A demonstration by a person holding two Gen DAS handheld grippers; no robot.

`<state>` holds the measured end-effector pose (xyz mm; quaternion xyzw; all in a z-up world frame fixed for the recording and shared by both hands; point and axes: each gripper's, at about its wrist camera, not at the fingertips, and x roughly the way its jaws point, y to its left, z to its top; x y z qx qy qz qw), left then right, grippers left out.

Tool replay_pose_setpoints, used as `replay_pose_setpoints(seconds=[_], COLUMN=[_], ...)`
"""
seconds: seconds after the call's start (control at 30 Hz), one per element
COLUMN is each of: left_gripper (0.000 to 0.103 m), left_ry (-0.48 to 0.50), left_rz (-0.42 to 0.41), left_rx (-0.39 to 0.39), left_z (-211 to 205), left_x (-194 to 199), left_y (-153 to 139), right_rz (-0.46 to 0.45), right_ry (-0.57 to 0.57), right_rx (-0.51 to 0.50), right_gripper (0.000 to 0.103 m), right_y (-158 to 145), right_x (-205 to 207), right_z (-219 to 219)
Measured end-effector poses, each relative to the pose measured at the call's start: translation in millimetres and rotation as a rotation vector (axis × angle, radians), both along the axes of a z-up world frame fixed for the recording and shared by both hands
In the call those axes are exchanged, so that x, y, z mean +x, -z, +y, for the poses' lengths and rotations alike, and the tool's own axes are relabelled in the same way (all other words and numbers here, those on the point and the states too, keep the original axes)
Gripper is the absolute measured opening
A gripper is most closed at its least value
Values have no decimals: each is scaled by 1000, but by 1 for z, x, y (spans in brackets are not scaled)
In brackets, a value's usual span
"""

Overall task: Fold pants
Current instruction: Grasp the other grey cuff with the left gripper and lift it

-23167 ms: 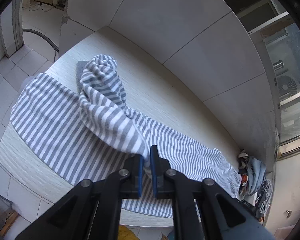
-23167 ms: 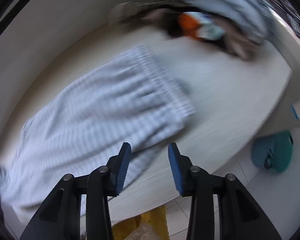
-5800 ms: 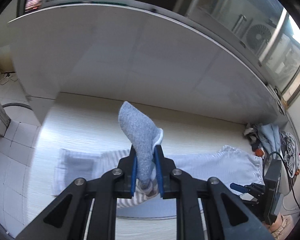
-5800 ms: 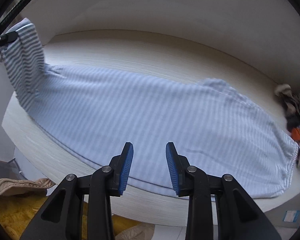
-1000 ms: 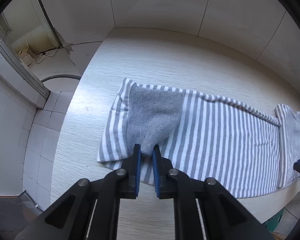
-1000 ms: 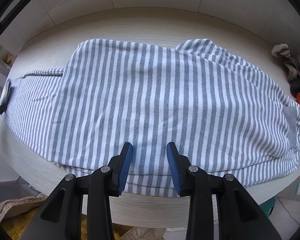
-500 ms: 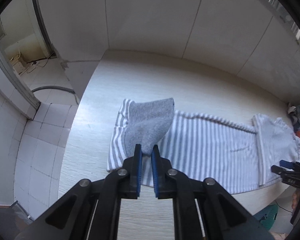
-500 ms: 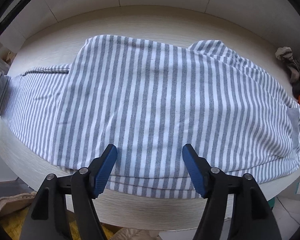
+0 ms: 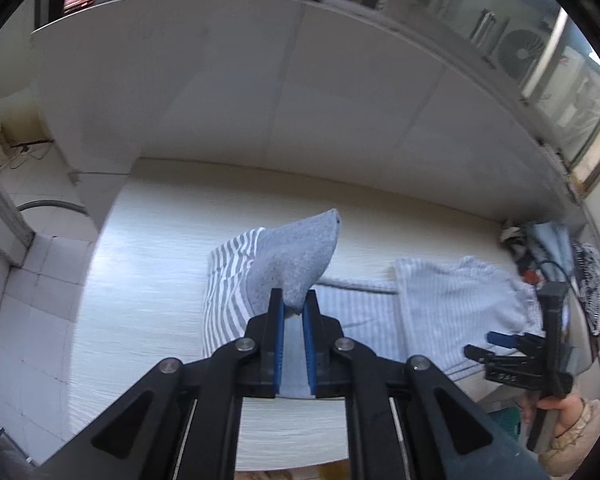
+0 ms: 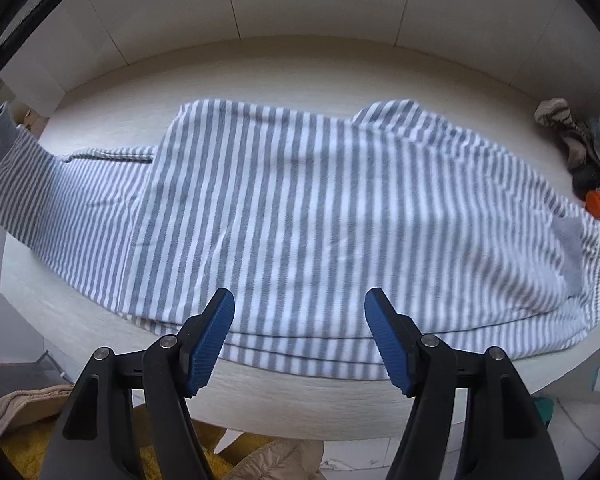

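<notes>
Grey-and-white striped pants (image 10: 300, 216) lie along the pale wooden table (image 10: 260, 64), folded lengthwise, with a layer folded over at the waist side. My left gripper (image 9: 294, 306) is shut on the plain grey cuff (image 9: 296, 256) of the leg end and holds it raised above the table. The striped leg (image 9: 224, 292) hangs from it down to the tabletop. My right gripper (image 10: 300, 316) is open above the near edge of the folded part, nothing between its blue pads. In the left wrist view, the right gripper (image 9: 480, 344) shows at the far right, held by a hand (image 9: 560, 412).
A heap of other clothes (image 10: 584, 152) lies at the table's right end. A white panelled wall (image 9: 300, 92) runs behind the table. Yellow and beige fabric (image 10: 32, 420) lies on the floor below the near edge. Tiled floor (image 9: 24, 292) lies left of the table.
My left gripper has lifted the grey cuff off the table and drawn the leg end up with it. My right gripper's jaws have opened wide over the folded pants.
</notes>
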<state>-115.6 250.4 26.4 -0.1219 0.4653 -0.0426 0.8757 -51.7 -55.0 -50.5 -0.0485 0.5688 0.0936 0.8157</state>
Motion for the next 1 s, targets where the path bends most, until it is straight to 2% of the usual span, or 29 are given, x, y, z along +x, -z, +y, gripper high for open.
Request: replay_pose_setpoints(seconds=[0.23,0.53,0.73,1.0], left_gripper=[9,9,9,9], left_ry=[69,144,213,311], left_rz=[-52,-90,-106,-122], left_rx=[-34,-53,-85,-103], left_z=[-59,-143,-210,-303], left_x=[1,15,29,43], left_y=[-27,-48,-53,-53], right_rz=[-47,-82,-103,-101], right_ry=[-16,-20,-2,57], right_rx=[20,29,15,1], right_gripper=[69,69,69,69], right_y=[-27,-43,-44,-39], right_x=[-7,-13,-10,-10], right_z=[-39,-96,-130,-199])
